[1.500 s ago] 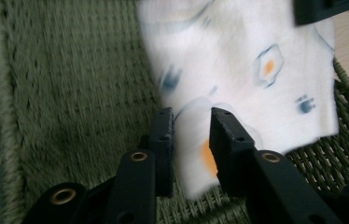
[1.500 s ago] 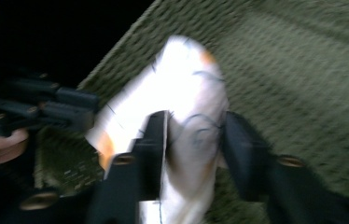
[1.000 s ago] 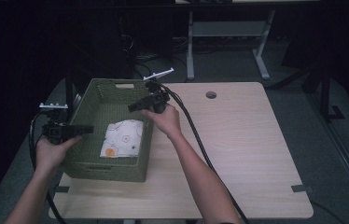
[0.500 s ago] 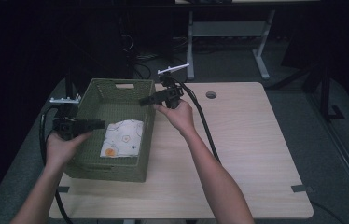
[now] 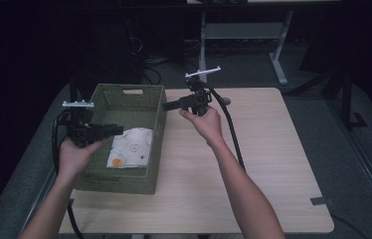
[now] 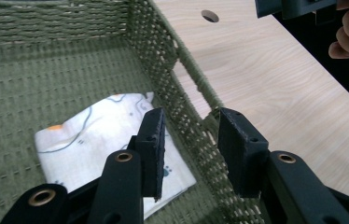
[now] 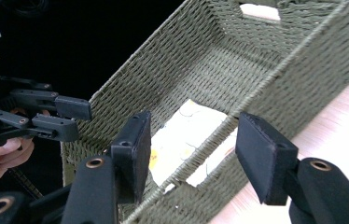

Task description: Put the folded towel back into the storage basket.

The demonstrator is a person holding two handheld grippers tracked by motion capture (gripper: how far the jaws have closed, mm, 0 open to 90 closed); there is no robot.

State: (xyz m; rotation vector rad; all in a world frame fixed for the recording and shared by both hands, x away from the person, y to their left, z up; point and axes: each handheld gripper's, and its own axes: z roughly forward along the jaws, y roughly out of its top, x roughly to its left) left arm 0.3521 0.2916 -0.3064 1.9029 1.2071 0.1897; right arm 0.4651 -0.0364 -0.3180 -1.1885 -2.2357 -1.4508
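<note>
A green woven basket stands on the left part of the wooden table. A folded white printed cloth lies flat on its floor. My left gripper hovers over the basket's left side and points right. Its jaws have just been opening and hold nothing. In the left gripper view they frame the basket's right wall and the cloth below. My right gripper hangs just right of the basket's far corner and points left. Its jaws have also just been opening, with nothing between them.
A round cable hole sits in the tabletop beyond the basket. Bare tabletop stretches to the right of the basket. Dark floor and a desk frame lie behind the table. Thick cables trail from both grippers.
The right gripper has drawn away from the basket's right rim, up and to the right. The left gripper has lifted a little and shifted right. Both sets of jaws stand wider. Basket and cloth have stayed put.
</note>
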